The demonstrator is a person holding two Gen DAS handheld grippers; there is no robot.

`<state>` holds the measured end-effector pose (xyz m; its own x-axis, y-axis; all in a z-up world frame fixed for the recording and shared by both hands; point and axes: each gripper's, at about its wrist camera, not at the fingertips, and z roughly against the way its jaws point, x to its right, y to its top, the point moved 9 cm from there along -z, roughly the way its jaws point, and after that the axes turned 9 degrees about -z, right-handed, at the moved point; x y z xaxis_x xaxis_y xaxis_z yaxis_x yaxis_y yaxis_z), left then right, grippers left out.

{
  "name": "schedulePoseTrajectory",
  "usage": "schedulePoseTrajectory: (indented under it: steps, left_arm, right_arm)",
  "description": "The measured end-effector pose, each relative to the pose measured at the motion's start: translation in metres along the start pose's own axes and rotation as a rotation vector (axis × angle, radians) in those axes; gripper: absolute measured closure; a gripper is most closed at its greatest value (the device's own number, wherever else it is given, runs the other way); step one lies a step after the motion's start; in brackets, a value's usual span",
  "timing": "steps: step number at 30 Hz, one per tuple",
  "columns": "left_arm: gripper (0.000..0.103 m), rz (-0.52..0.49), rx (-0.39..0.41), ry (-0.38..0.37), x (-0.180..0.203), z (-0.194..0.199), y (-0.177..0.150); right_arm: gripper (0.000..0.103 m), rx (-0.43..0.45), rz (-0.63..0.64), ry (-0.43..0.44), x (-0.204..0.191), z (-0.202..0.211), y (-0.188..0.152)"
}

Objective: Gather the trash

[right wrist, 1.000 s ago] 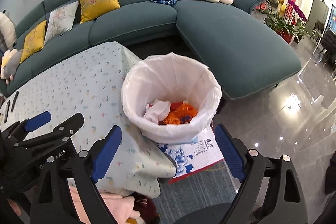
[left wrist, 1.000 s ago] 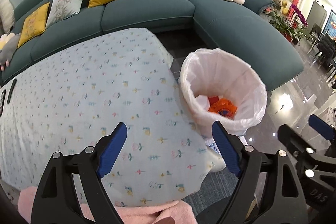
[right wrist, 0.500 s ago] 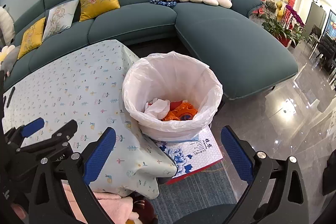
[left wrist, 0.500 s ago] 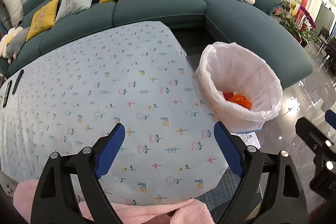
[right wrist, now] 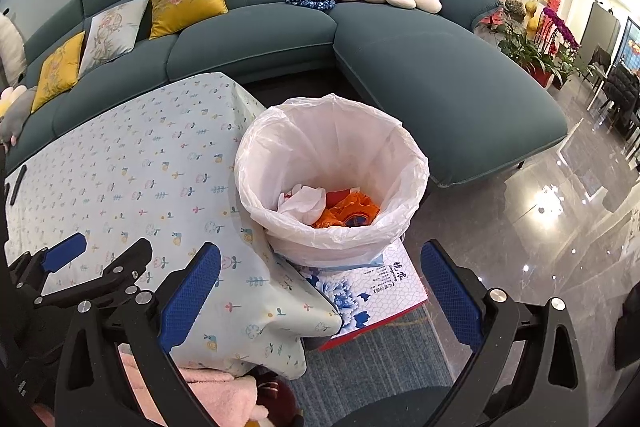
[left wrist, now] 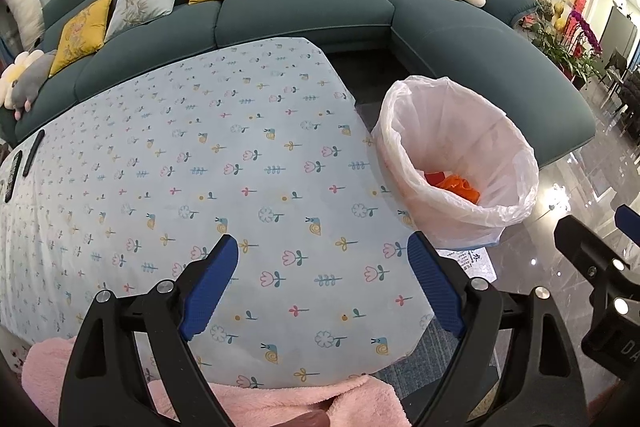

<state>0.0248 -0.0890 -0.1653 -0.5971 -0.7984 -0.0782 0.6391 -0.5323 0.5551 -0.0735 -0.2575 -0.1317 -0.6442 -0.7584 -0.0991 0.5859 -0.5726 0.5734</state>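
White-lined bin (right wrist: 332, 183) holds orange wrapper (right wrist: 352, 213), crumpled tissue (right wrist: 302, 201); left tongs (left wrist: 322, 287), right tongs (right wrist: 320, 293) spread, empty.

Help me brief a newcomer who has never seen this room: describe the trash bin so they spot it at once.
Start at the teal sofa, then come forward to the table under the flowered cloth. The trash bin stands on a blue-and-white printed box at the table's right corner. It is the only round container, lined with a white plastic bag and holding orange wrappers and white paper.
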Motion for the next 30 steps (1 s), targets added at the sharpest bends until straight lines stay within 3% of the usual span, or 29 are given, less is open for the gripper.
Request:
schedulePoseTrajectory:
  steps: [30]
  left_arm:
    - [0.021, -0.018, 0.002, 0.001, 0.0043, 0.0074, 0.0068]
  right_arm:
    - [0.007, -0.002, -0.009, -0.003, 0.0054, -0.0015, 0.0014]
